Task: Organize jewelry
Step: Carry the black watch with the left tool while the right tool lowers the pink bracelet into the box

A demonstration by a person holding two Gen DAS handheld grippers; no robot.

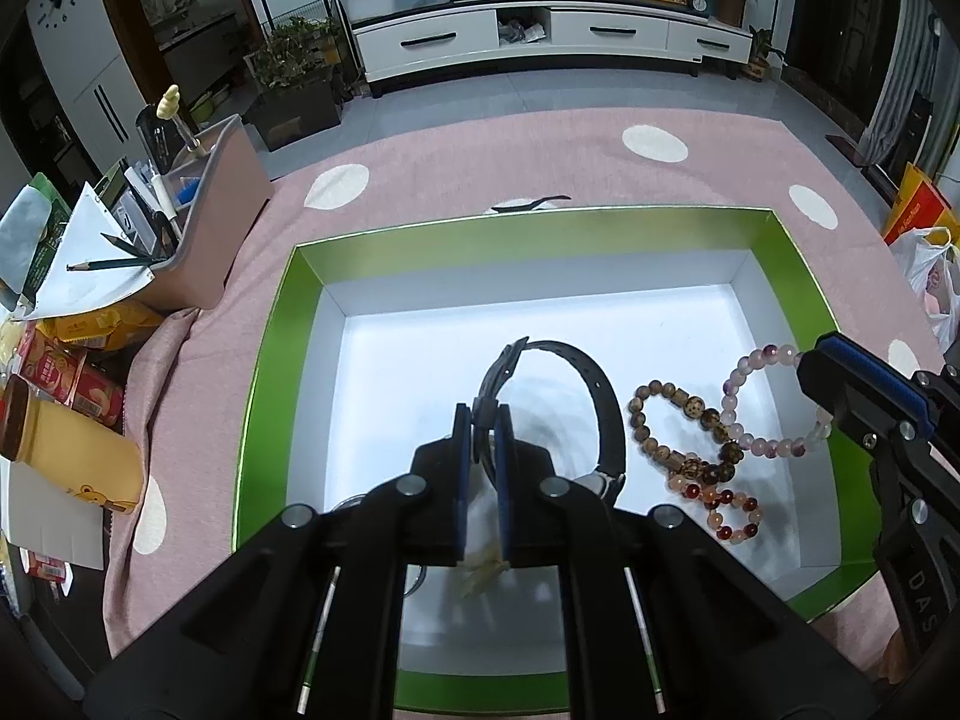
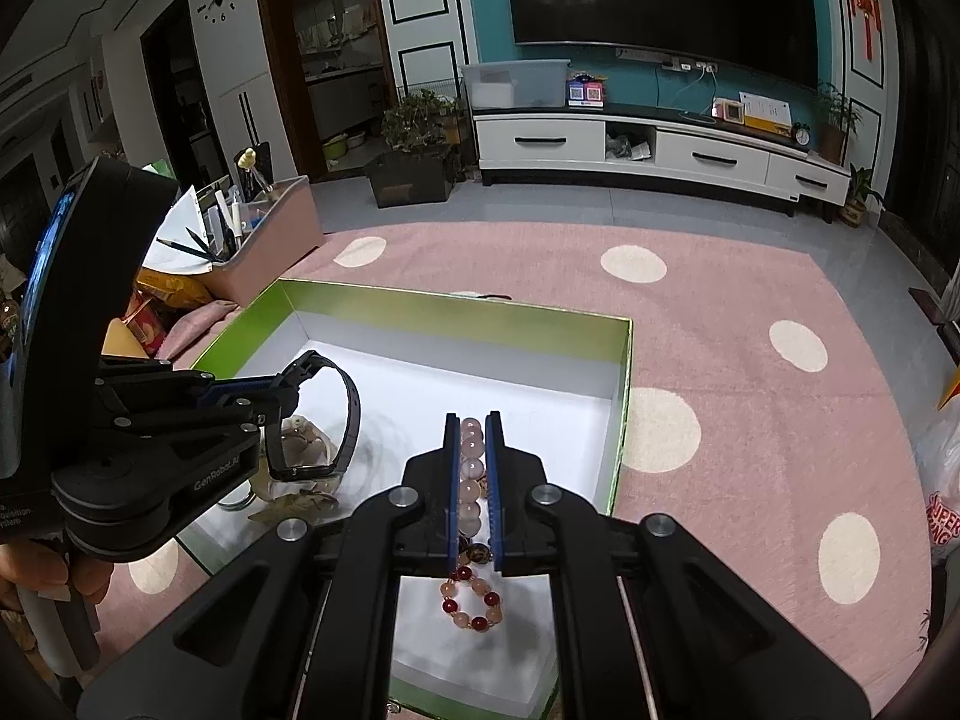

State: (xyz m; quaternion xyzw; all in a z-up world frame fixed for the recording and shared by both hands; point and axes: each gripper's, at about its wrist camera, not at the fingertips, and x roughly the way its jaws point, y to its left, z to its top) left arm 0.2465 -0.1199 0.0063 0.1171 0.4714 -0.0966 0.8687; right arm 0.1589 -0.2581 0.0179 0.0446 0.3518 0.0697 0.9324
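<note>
**A:** Left wrist view first. The left claw (image 1: 481, 420) was clamped on the strap of the black watch (image 1: 591, 396), near the buckle end. The watch stood on edge inside the green-rimmed box (image 1: 264, 360), its face low, next to the brown bead bracelet (image 1: 678, 426).

**B:** How would it handle?

**A:** My guess: a springy strap, a heavier head. Held by the strap it would swing, so a grip close to the case looked steadier. The right claw (image 1: 840, 384) sat at the box's right side, over the pale pink bead bracelet (image 1: 762, 396).

**B:** And the right wrist view?

**A:** The right claw (image 2: 468, 468) was closed on that pale bracelet (image 2: 471, 468), beads pinched in a row between the pads. The red-and-peach bracelet (image 2: 471, 603) lay below it on the white floor of the box (image 2: 624, 420).

**B:** Slippery?

**A:** Probably. Round, smooth, hard beads on elastic; they could roll out of a light pinch. Pinching across the cord between two beads seemed safer. The box sat on the pink spotted desk cover (image 2: 750, 276).
</note>
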